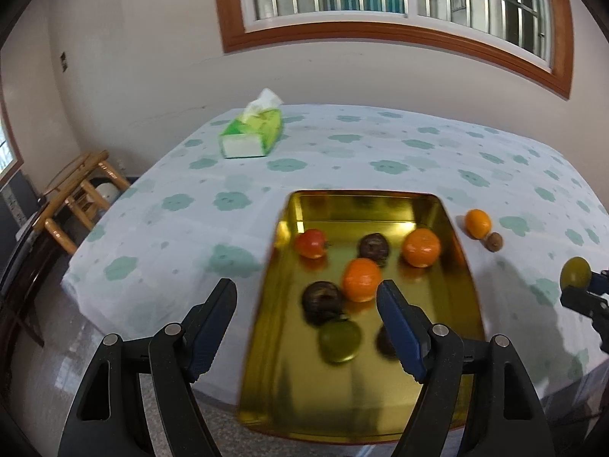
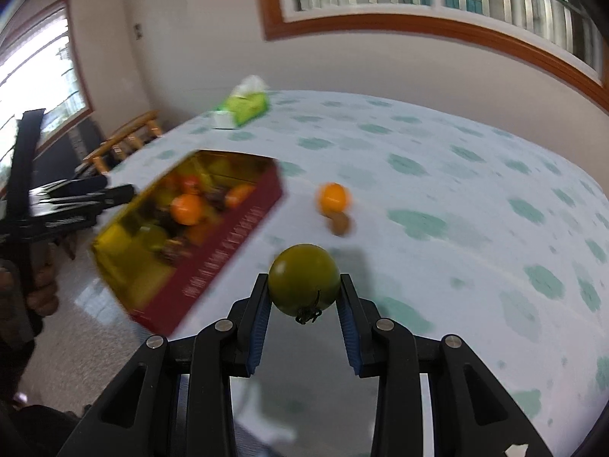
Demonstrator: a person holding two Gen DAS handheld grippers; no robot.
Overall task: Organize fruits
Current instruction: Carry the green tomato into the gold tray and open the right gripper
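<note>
A gold tray (image 1: 289,373) with dark red outer walls (image 2: 228,243) overhangs the table's near edge. It holds a red tomato (image 1: 311,243), two oranges (image 1: 421,247), a green tomato (image 1: 339,341) and dark fruits (image 1: 322,301). My left gripper (image 1: 306,323) is open just over the tray's near end, holding nothing. My right gripper (image 2: 304,318) is shut on a green tomato (image 2: 303,280), held above the table to the right of the tray; it also shows in the left wrist view (image 1: 575,272). An orange (image 2: 333,197) and a small brown fruit (image 2: 341,224) lie on the cloth beyond.
A green tissue box (image 1: 252,132) stands at the table's far left. The table has a white cloth with green flowers (image 1: 380,152). Wooden stools (image 1: 76,194) stand on the floor to the left. A wall with a window is behind.
</note>
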